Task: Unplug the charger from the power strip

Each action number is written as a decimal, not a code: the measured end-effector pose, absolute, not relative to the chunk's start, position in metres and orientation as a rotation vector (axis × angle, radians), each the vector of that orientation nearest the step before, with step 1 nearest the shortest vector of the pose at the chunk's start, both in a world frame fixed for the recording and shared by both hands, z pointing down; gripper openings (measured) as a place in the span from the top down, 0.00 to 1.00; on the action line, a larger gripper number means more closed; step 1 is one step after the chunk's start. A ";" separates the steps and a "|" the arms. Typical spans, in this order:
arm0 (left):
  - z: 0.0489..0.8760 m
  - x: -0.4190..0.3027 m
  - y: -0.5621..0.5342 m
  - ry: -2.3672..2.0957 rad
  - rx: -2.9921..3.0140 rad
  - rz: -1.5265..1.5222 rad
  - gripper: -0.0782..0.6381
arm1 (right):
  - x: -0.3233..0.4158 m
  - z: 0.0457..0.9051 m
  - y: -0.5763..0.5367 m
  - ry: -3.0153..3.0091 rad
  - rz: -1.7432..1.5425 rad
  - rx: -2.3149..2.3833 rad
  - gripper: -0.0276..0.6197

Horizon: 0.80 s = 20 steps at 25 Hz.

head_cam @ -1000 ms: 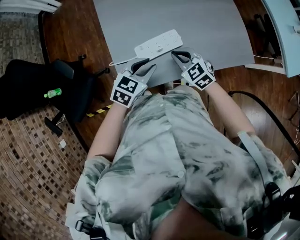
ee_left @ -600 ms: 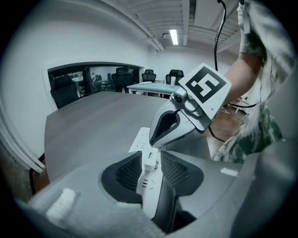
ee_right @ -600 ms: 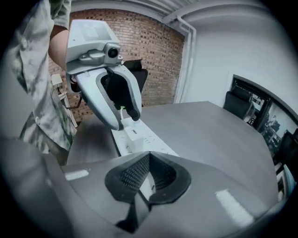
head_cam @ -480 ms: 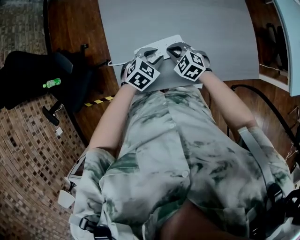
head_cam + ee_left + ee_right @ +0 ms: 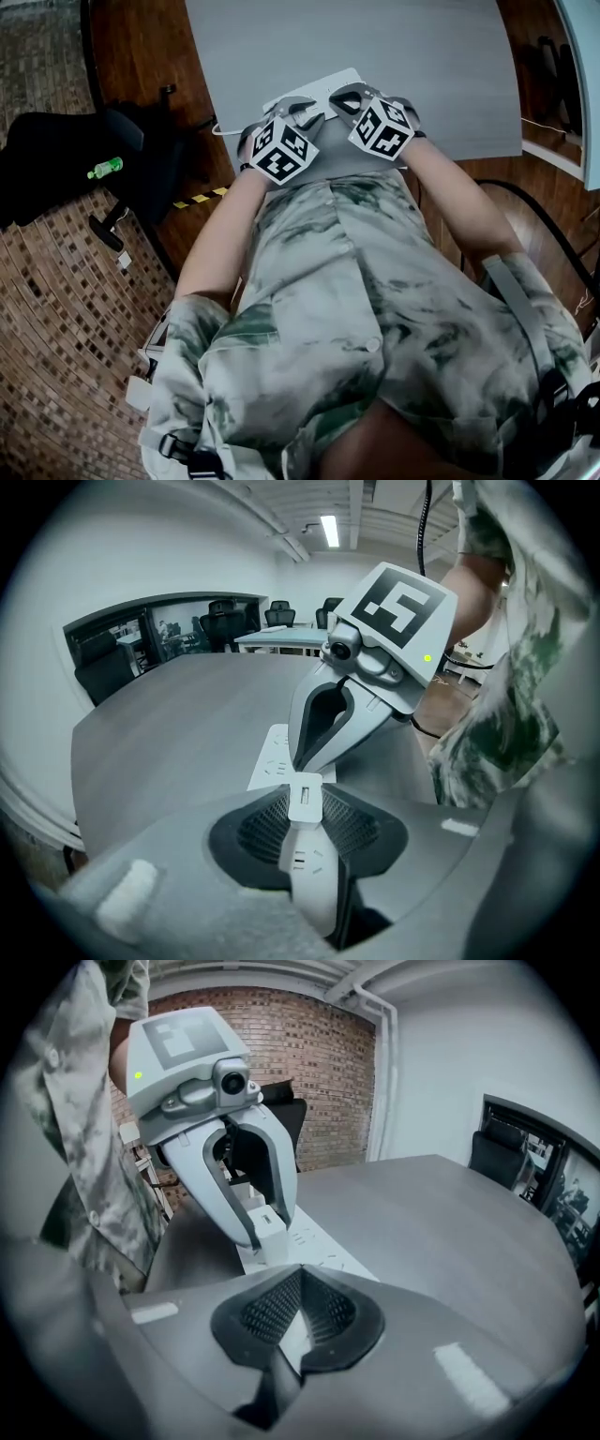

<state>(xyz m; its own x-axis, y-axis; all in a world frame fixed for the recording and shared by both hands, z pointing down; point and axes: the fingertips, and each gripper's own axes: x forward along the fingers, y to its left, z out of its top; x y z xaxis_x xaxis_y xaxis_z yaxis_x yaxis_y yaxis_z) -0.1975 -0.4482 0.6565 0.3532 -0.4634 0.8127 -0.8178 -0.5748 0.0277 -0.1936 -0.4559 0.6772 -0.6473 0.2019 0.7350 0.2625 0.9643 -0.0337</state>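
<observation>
Tabletop (image 5: 394, 56), matte grey and smooth, before a brick wall (image 5: 319, 1072); flat white power strip (image 5: 311, 1241). My left gripper (image 5: 302, 112), jaws just closing, clamps the boxy charger (image 5: 305, 797); right gripper (image 5: 302, 761) pinched together.

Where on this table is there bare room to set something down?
The table lies bare beyond the power strip to its far edge, and rightward to the corner. Crowded: the near edge, where the left tongs have just been closing round the charger and the right tongs rest on the strip.
</observation>
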 end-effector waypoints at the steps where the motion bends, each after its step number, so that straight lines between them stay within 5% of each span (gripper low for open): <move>1: 0.657 -0.197 -0.448 -1.107 2.192 1.113 0.74 | -0.194 0.677 -0.456 -2.291 -0.089 -0.323 0.95; 14: 0.657 -0.198 -0.446 -1.052 2.219 1.140 0.74 | -0.196 0.682 -0.453 -2.257 -0.063 -0.298 0.95; 20: 0.583 -0.208 -0.473 -1.148 2.355 1.085 0.74 | -0.197 0.681 -0.460 -2.252 -0.034 -0.298 0.95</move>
